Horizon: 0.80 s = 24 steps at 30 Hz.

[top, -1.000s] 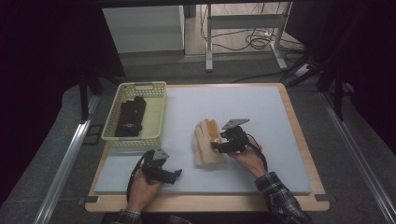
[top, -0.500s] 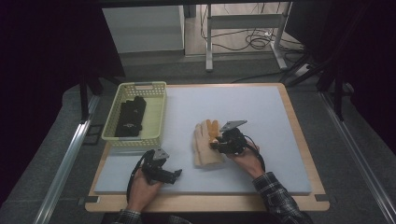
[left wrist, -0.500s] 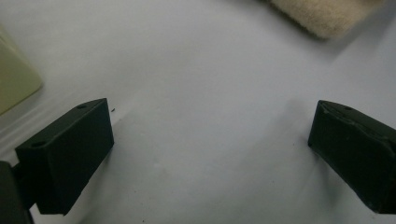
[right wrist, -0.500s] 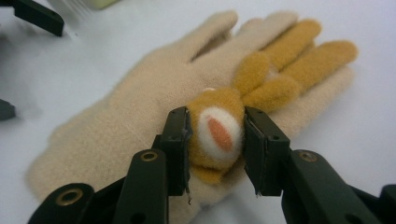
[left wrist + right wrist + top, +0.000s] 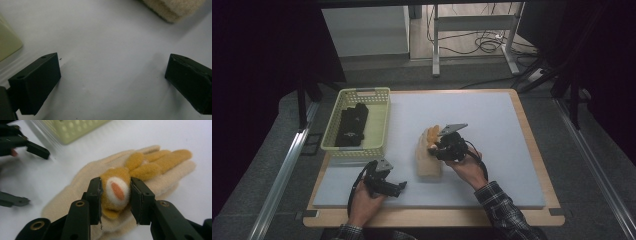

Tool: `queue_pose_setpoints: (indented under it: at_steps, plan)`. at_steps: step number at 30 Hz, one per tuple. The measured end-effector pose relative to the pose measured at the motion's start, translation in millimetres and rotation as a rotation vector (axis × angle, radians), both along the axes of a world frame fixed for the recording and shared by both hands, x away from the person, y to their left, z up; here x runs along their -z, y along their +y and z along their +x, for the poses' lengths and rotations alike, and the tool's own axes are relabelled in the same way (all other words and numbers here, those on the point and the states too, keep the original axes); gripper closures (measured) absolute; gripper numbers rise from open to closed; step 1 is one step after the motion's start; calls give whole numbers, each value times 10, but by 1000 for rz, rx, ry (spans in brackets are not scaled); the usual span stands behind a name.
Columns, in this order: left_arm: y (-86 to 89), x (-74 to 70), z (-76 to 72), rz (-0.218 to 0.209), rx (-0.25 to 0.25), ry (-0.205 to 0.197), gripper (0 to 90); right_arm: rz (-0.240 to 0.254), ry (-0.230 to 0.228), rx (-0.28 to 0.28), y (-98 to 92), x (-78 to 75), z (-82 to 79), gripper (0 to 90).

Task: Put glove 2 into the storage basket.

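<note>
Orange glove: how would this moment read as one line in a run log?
right gripper: shut on orange glove | beige glove: underneath | left gripper: open, idle

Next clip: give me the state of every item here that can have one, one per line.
right gripper: shut on the orange glove, jaws having just closed onto it.
orange glove: pinched at the cuff end, lying on top of the beige glove.
beige glove: flat on the white mat, not gripped.
left gripper: open, nothing between its jaws.
basket: upright, holding dark gloves.

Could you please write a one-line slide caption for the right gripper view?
Right gripper shut on an orange glove lying atop a beige glove.
</note>
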<state>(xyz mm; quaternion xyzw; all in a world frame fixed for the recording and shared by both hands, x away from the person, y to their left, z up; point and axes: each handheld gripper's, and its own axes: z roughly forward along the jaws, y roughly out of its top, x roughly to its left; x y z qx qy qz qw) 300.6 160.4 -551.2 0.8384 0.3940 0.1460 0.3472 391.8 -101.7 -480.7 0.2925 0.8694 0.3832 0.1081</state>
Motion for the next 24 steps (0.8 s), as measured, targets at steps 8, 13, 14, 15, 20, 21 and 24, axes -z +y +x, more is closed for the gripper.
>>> queue_pose_setpoints:
  at_steps: [8, 13, 14, 15, 20, 21, 24]
  plan:
    - [-4, 2, -1, -5, -3, 1, 5, -25, 38, 18, -88, 131, 29, 572]
    - [-5, 3, -2, -6, -4, 0, 5, -16, -7, 19, -113, 89, 11, 458]
    - [-4, 3, -2, -6, -4, 0, 5, -15, -18, 19, -139, 54, -1, 458]
    - [0, 0, 0, 0, 0, 0, 5, -16, -25, 20, -160, 34, -11, 457]
    - [-3, 2, 0, -3, -2, 0, 5, -31, -24, 6, -361, 13, -120, 637]
    - [-3, 2, 1, -2, -2, -1, 5, -37, -23, -8, -399, 37, -151, 682]
    - [0, 0, 1, 1, 1, 0, 5, -53, -16, -26, -462, 103, -219, 781]
